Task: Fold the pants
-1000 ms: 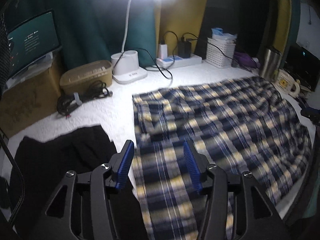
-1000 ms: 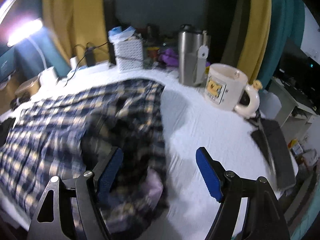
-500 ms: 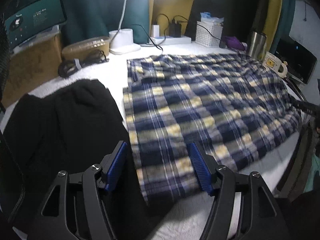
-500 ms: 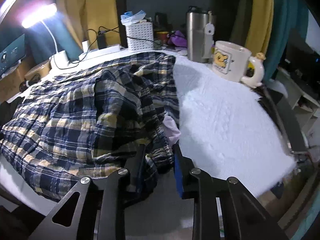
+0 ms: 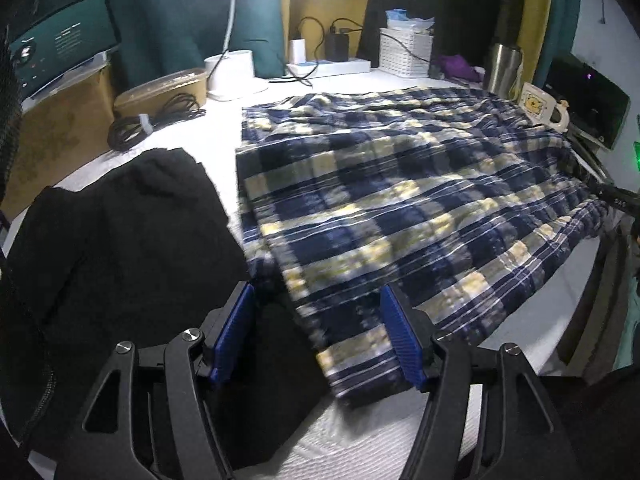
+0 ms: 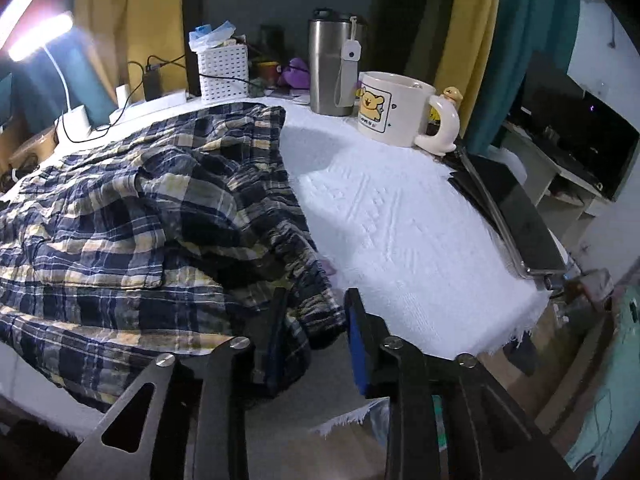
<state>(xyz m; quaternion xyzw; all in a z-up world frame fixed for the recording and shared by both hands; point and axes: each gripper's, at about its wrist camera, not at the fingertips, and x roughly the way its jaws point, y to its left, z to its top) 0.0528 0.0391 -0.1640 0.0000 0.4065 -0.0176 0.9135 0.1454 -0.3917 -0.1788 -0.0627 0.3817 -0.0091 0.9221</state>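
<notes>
Blue-and-yellow plaid pants lie spread across the white towel on the table. My left gripper hangs open low over the near hem corner. That corner lies between its blue pads, which do not press on it. In the right wrist view the rumpled waistband end of the pants reaches the table's front edge. My right gripper straddles a fold of that cloth and its jaws are opening. The right pad stands clear of the fabric.
A black garment lies left of the pants, under my left finger. A mug, steel tumbler and white basket line the back. A dark flat device sits at the right edge. Coiled cable lies far left.
The left gripper drew back and down to the near hem, and its jaws widened. The right gripper closed on the waistband fold, then parted again; the pants lie flatter.
</notes>
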